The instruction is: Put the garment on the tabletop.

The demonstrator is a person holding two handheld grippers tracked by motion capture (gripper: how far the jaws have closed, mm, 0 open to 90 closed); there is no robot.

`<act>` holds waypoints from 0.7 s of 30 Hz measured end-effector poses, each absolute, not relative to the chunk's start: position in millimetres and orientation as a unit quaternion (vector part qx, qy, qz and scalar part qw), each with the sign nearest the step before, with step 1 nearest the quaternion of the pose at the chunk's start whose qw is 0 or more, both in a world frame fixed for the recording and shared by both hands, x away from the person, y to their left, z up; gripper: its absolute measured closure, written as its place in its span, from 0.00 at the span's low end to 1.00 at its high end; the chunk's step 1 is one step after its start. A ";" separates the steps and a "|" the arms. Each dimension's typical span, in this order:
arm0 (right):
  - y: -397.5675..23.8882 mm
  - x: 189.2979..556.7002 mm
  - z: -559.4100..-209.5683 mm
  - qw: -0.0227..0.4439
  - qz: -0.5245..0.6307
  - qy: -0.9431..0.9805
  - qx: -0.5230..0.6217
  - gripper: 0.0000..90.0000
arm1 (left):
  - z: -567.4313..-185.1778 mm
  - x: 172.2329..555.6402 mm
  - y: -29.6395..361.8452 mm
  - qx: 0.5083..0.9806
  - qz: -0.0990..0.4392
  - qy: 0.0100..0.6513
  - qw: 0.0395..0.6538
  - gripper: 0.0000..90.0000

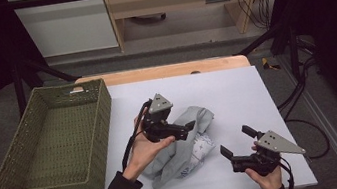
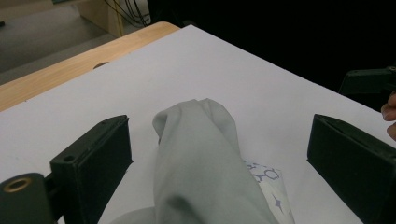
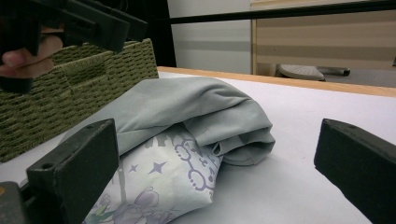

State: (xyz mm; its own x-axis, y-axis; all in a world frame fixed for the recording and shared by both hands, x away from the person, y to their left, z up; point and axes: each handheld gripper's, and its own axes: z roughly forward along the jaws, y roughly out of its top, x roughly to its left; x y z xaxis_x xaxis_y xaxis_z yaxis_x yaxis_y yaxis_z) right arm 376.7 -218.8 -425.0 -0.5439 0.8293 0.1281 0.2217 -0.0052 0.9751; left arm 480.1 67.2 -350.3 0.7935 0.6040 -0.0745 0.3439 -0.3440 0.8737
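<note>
A bundled grey-green garment [image 1: 184, 147] with a white, purple-printed part [image 1: 200, 151] lies on the white table cover. My left gripper [image 1: 187, 128] hovers over the bundle's upper left and points right. In the left gripper view a ridge of the garment [image 2: 201, 158] rises between the wide-apart jaws of the left gripper [image 2: 219, 133], touching neither. My right gripper [image 1: 236, 141] is open near the front right and points left at the bundle. In the right gripper view the garment [image 3: 196, 107] and its printed part [image 3: 163, 182] lie ahead of the right gripper [image 3: 217, 156].
A green woven basket [image 1: 94, 136] stands at the left of the table, its wall [image 3: 93, 79] close behind the garment. The white cover [image 1: 242, 93] runs bare to the right and back. A wooden table edge [image 1: 163, 71] lies beyond it.
</note>
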 end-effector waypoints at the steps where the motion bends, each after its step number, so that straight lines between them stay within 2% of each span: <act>1: -218.9 376.8 -424.9 0.259 0.585 0.655 0.401 0.00 | -351.6 479.1 69.4 0.807 0.129 0.294 0.496 0.06; 6: -219.4 377.0 -424.7 0.259 0.585 0.655 0.401 0.00 | -359.9 471.3 84.4 0.788 0.132 0.298 0.522 0.06; 21: -220.3 377.7 -424.8 0.257 0.582 0.656 0.406 0.00 | -373.0 438.7 131.5 0.771 0.138 0.289 0.550 0.05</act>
